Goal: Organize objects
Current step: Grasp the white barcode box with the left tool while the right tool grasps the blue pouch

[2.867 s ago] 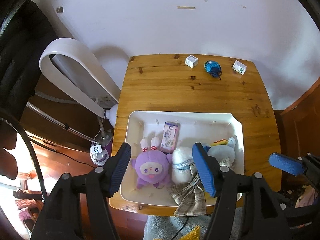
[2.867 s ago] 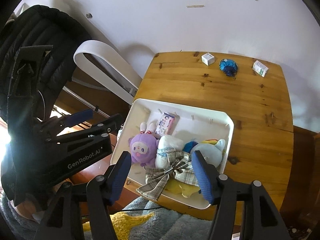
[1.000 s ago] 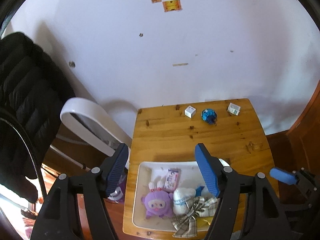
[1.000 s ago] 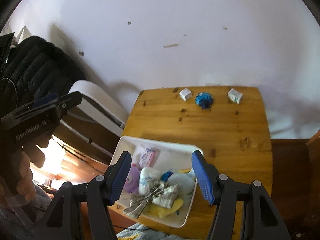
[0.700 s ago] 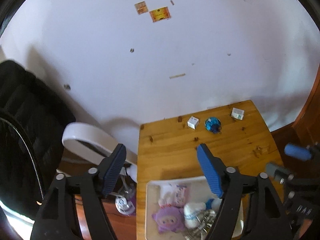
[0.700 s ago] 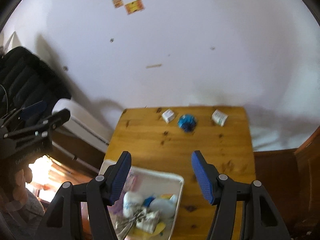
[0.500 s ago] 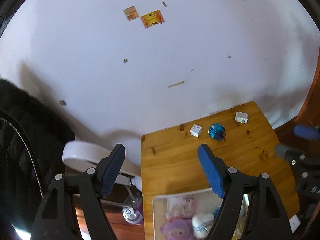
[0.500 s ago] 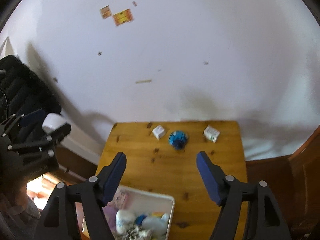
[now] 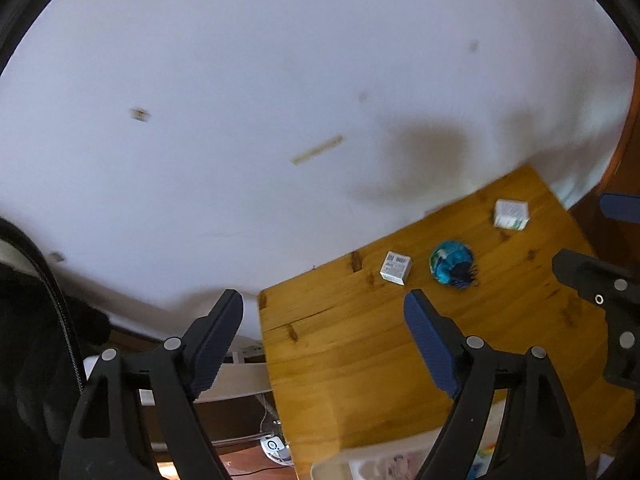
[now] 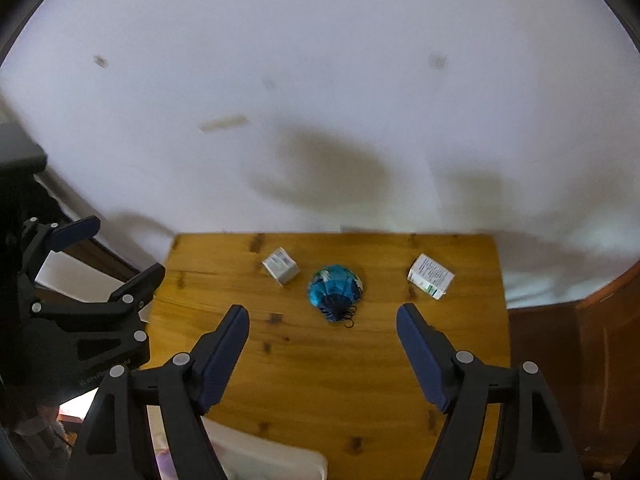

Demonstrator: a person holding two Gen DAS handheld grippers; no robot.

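on the wooden table (image 10: 320,380) there are three small things in one row near the far edge, by the white wall (image 10: 320,80): a small white box (image 10: 281,266) on the left, a blue round pouch (image 10: 335,289) in the middle, a white and green box (image 10: 431,276) on the right. they lie apart, not touching. one white bin (image 10: 264,458) shows only a corner at the near edge. the middle of the table is bare wood.

the right gripper (image 10: 323,334) has just been opening; its jaws stand wide with nothing between them, short of the pouch. the left gripper (image 9: 323,322) also has been opening and is wide and empty, over the table's left edge.
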